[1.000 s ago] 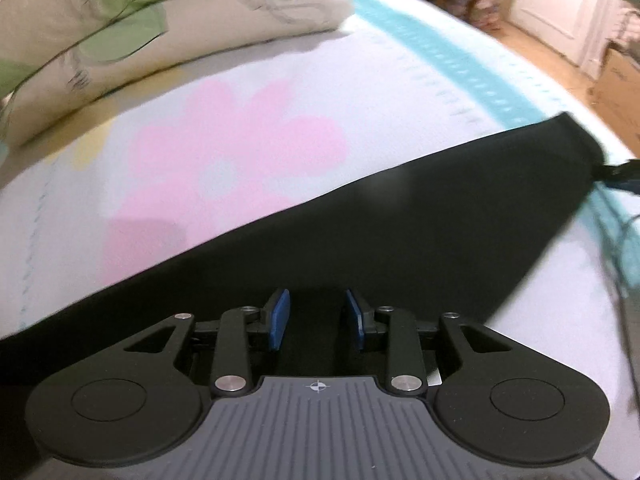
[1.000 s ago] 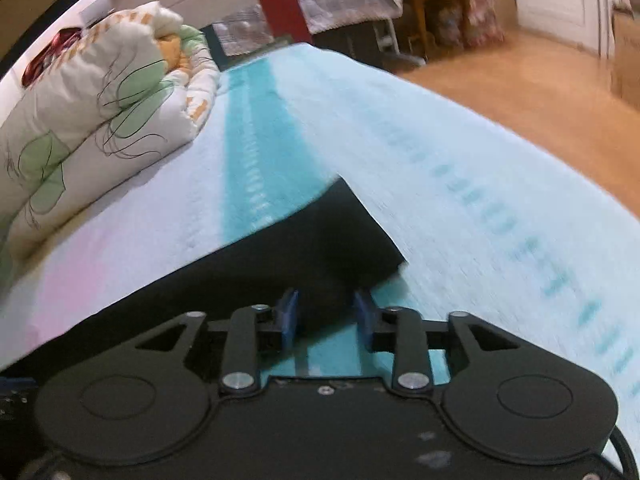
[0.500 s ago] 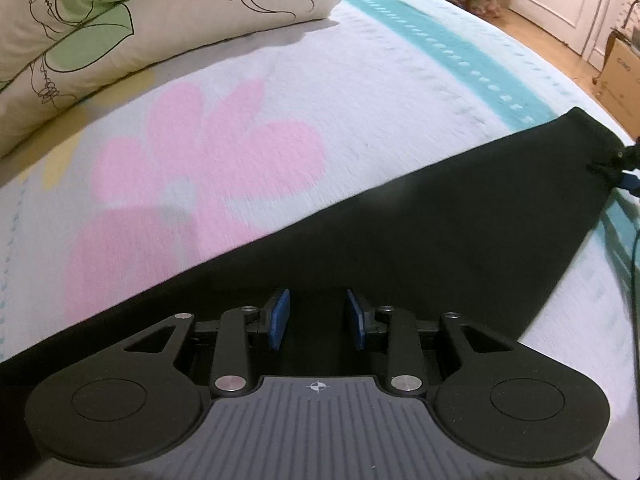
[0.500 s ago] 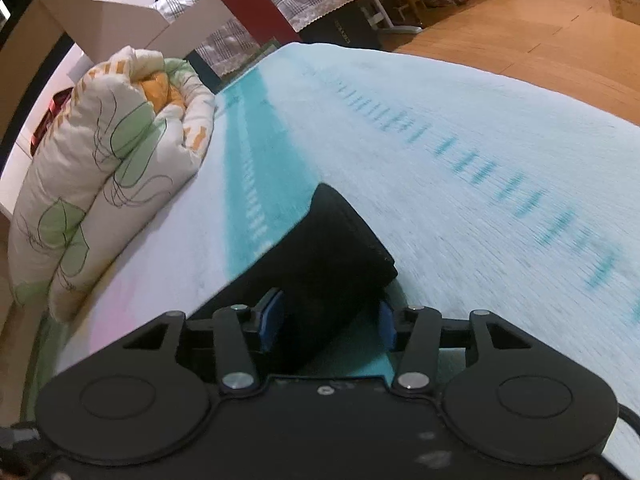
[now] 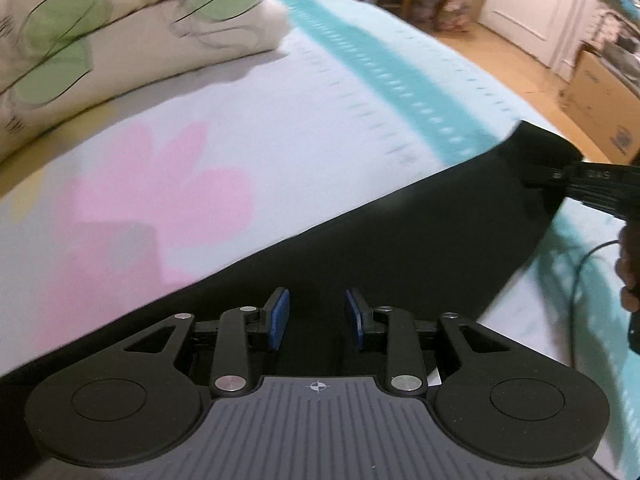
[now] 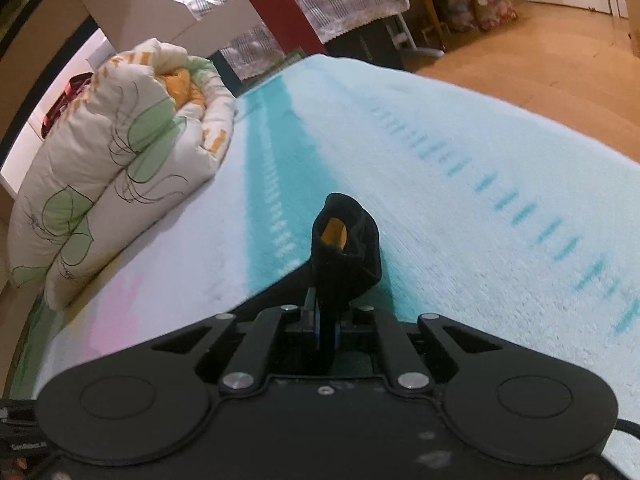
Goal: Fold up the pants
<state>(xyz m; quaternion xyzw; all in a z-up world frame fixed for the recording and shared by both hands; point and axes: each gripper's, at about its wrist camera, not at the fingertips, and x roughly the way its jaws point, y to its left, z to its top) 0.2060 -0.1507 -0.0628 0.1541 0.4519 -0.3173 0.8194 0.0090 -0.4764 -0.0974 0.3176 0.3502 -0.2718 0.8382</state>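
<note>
Black pants point(image 5: 400, 240) lie stretched across the bed. My left gripper point(image 5: 318, 318) is open, its blue pads on either side of the black cloth near the pants' near edge, gripping nothing. My right gripper point(image 6: 327, 330) is shut on the end of the pants point(image 6: 344, 256), which bunches up between the fingers and shows an orange tag inside. In the left wrist view the right gripper point(image 5: 592, 184) shows at the far right end of the pants.
A rolled floral quilt point(image 6: 120, 184) lies along the far left of the bed. The bed sheet point(image 5: 240, 128) is pale with a pink flower and teal stripe. Beyond the bed's right edge are wooden floor and a cardboard box point(image 5: 604, 100).
My right gripper has closed on the pants' end and lifted it, bunching the cloth. My left gripper has stayed open over the pants.
</note>
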